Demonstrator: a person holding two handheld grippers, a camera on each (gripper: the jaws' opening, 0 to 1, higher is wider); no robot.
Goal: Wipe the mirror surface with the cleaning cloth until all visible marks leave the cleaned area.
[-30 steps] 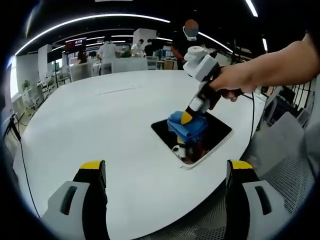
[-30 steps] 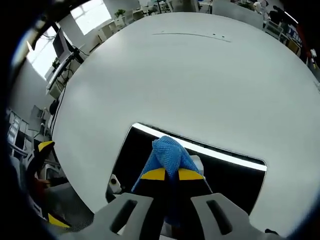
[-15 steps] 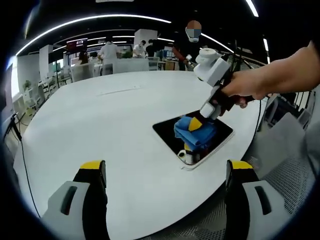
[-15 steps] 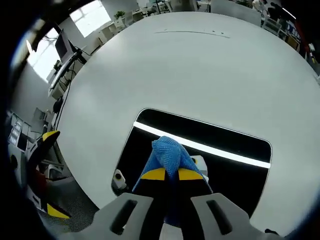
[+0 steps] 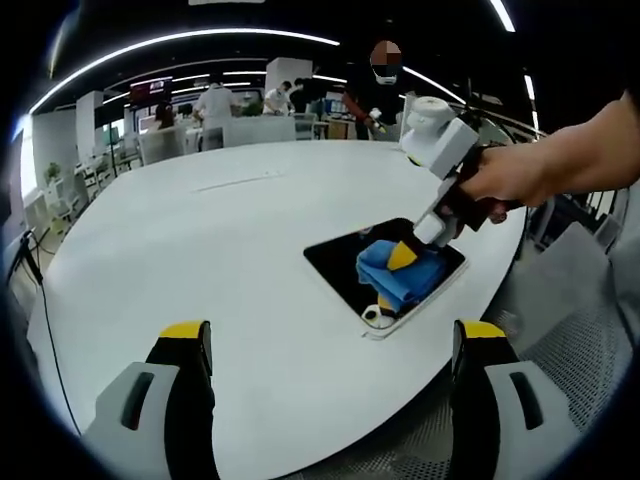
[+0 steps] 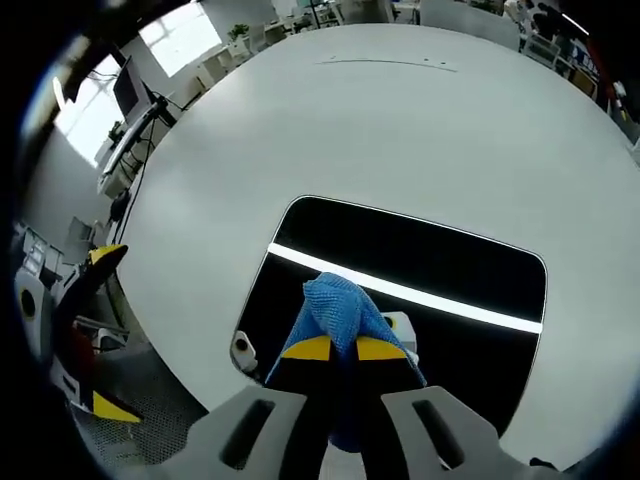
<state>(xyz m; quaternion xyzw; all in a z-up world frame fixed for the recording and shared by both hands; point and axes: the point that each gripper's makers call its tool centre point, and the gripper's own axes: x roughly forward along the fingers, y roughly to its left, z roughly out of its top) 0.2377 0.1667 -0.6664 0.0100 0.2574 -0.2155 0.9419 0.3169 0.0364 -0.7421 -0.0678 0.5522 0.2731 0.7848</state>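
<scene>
— Where's the cloth (image 6: 340, 305)?
— Pinched in the right gripper (image 6: 335, 347), on the mirror (image 6: 450, 262) at lower centre; uncleaned glass stretches toward upper right (long axis).
— The left gripper (image 5: 330, 340)?
— Spread, empty, well apart.

Bright, even indoor light. Long ceiling light strips (image 5: 190, 40) curve across the top of the left gripper view, bent by fisheye distortion. The white tabletop (image 5: 200, 260) is evenly lit, with faint shadows. The mirror (image 6: 420, 260) reads dark, crossed by one sharp reflected bright band. Windows (image 6: 180, 35) at upper left of the right gripper view are blown out. Both views are sharp at centre; straight lines bow strongly toward the edges.
</scene>
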